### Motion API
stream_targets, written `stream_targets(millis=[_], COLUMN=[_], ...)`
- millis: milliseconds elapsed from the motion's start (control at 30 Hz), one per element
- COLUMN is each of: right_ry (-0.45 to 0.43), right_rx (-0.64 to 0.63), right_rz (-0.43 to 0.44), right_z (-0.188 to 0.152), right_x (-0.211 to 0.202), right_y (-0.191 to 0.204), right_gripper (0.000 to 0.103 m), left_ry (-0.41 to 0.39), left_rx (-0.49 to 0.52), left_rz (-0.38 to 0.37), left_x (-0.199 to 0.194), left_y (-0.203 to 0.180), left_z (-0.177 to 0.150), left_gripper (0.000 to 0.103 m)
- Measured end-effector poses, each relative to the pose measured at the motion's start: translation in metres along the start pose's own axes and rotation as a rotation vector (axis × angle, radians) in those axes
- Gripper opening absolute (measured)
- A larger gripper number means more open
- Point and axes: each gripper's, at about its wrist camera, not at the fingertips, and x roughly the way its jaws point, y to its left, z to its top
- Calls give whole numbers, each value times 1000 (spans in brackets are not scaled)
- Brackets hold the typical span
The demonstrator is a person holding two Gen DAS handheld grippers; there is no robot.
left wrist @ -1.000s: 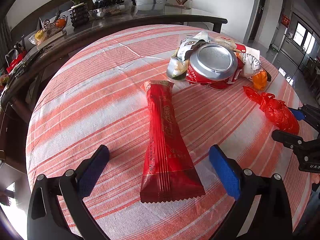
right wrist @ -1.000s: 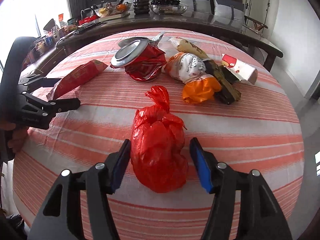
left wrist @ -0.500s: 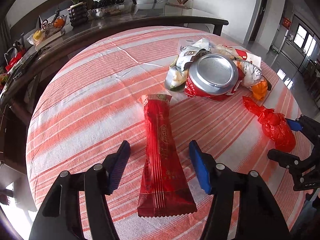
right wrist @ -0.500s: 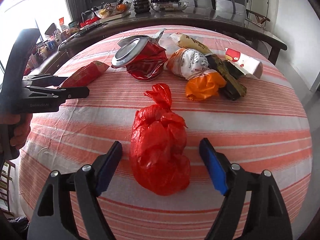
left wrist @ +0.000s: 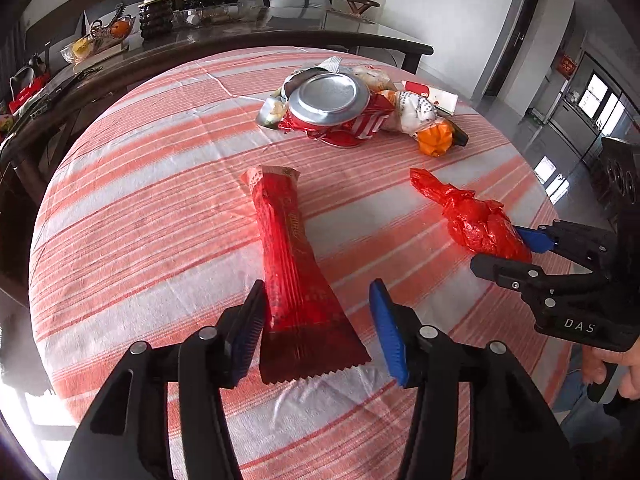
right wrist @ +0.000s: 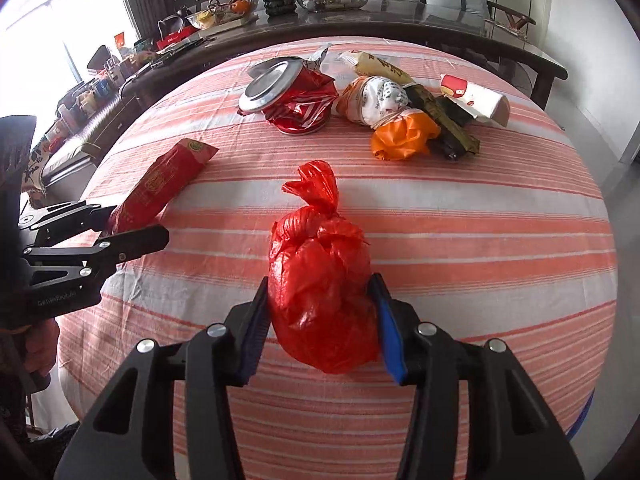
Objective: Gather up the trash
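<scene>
trash splits between my fingers: right gripper [right wrist: 320,320] pinches the knotted red bag [right wrist: 322,280] for lifting, while left gripper [left wrist: 316,328] straddles the red wrapper [left wrist: 292,264], unclenched.

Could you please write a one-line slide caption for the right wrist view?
Right gripper closing on a knotted red plastic bag on the striped tablecloth, with the left gripper at a red snack wrapper.

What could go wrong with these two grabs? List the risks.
1. The left gripper straddles only the flat tail of the red snack wrapper; its left pad touches, the right is still apart, so the wrapper may skid or fold instead of lifting.
2. The right gripper squeezes the knotted red bag, soft and bulging; thin plastic could slip out or tear.
</scene>
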Motion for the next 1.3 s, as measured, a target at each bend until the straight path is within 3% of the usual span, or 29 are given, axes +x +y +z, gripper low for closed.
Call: stream_targets(millis=[33, 100, 133, 433, 467, 500, 567, 600, 1033, 1300], right_ry=[12, 31, 34, 166, 179, 189, 186, 172, 42, -39], right_rx=[-6, 2, 5, -86, -90, -91, -81, -72, 31, 158], right_rz=[-2, 5, 9, 42, 43, 40, 34, 38, 73, 31], right_z=[-1, 2, 5, 38, 39, 40, 40, 40, 26, 4], right_x=[-2, -5, -7, 8, 10, 13, 12, 9, -31, -72], right_y=[-1, -5, -7, 5, 7, 7, 6, 5, -24, -89], right_gripper=[48, 65, 69, 71, 68, 55, 45, 44, 44, 44], left_ry=[4, 5, 4, 73, 75, 78, 88, 82, -28, -15], left_rx=[6, 16, 15, 28, 36, 45, 53, 50, 91, 161], left_rz=[-8, -11, -6, 8, 8, 11, 8, 2, -110, -233], left_x=[-1, -2, -2, 16, 17, 19, 21, 20, -17, -6], left_y=[-1, -1, 2, 24, 24, 23, 23, 23, -40, -119], left_z=[0, 4, 8, 44, 45, 45, 44, 42, 29, 45], left_gripper=[62, 65, 65, 70, 67, 52, 28, 21, 12, 10])
